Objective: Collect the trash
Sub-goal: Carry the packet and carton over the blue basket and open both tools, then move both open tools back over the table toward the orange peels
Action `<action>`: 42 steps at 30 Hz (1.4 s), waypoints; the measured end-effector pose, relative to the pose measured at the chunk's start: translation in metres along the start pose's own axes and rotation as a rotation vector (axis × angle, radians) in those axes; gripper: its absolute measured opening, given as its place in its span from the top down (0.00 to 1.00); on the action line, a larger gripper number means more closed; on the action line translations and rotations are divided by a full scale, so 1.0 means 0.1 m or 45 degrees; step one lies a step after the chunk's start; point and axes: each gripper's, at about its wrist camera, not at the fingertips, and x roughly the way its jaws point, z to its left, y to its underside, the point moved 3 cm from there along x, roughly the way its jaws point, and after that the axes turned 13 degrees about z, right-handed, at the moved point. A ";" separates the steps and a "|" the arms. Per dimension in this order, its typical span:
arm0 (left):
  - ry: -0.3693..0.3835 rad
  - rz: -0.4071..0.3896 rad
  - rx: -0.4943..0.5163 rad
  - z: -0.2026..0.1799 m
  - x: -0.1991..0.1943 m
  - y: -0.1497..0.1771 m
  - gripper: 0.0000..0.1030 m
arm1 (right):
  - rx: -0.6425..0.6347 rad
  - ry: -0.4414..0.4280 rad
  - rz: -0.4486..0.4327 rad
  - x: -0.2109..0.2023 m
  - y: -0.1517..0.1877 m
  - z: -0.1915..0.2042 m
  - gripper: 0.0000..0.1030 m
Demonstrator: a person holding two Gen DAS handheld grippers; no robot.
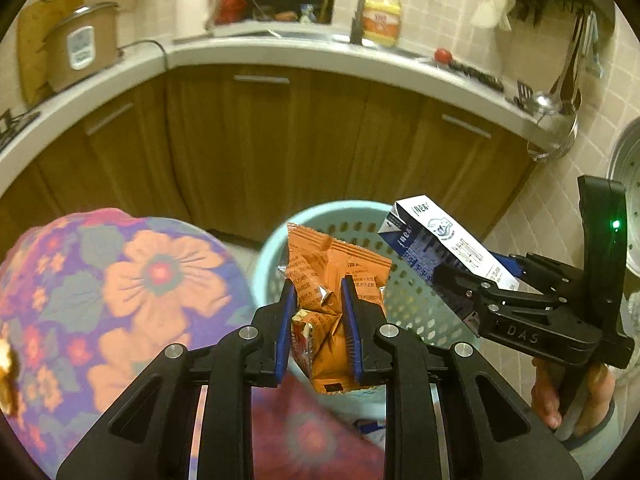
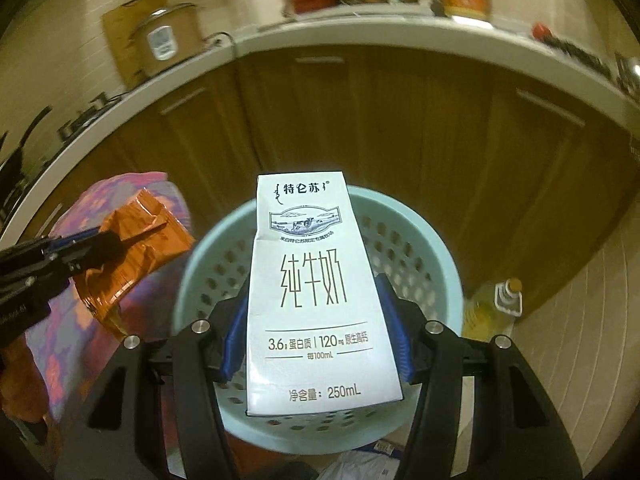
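Note:
My left gripper (image 1: 319,292) is shut on a crumpled orange snack wrapper (image 1: 334,276) and holds it over the near left rim of a pale blue perforated waste basket (image 1: 404,292). My right gripper (image 2: 312,280) is shut on a white milk carton (image 2: 316,292) and holds it above the basket (image 2: 412,240). The right gripper (image 1: 452,276) with the carton (image 1: 440,240) also shows in the left wrist view. The left gripper (image 2: 108,240) with the wrapper (image 2: 136,252) shows at the left of the right wrist view.
A flowered cushion (image 1: 112,292) lies left of the basket. Wooden cabinets (image 1: 280,152) under a white counter (image 1: 240,56) stand behind. A yellow oil bottle (image 2: 492,308) stands on the tiled floor right of the basket. Paper scraps (image 2: 360,460) lie on the floor.

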 end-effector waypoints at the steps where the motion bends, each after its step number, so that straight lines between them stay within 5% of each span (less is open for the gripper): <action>1: 0.005 0.024 0.003 -0.05 0.10 -0.04 0.78 | 0.015 -0.005 0.010 0.03 -0.01 -0.03 0.48; 8: -0.011 0.097 0.039 -0.25 0.47 -0.14 0.69 | 0.120 -0.074 0.071 0.21 -0.05 -0.23 0.47; 10: -0.029 0.093 0.041 -0.29 0.51 -0.15 0.50 | 0.135 -0.107 0.108 0.29 -0.06 -0.27 0.45; 23: -0.038 0.102 0.020 -0.21 0.45 -0.05 0.50 | 0.141 -0.161 0.105 0.18 0.05 -0.30 0.44; 42: -0.136 -0.158 -0.209 0.55 -0.76 0.55 0.44 | -0.155 -0.252 -0.056 -0.36 0.00 0.79 0.44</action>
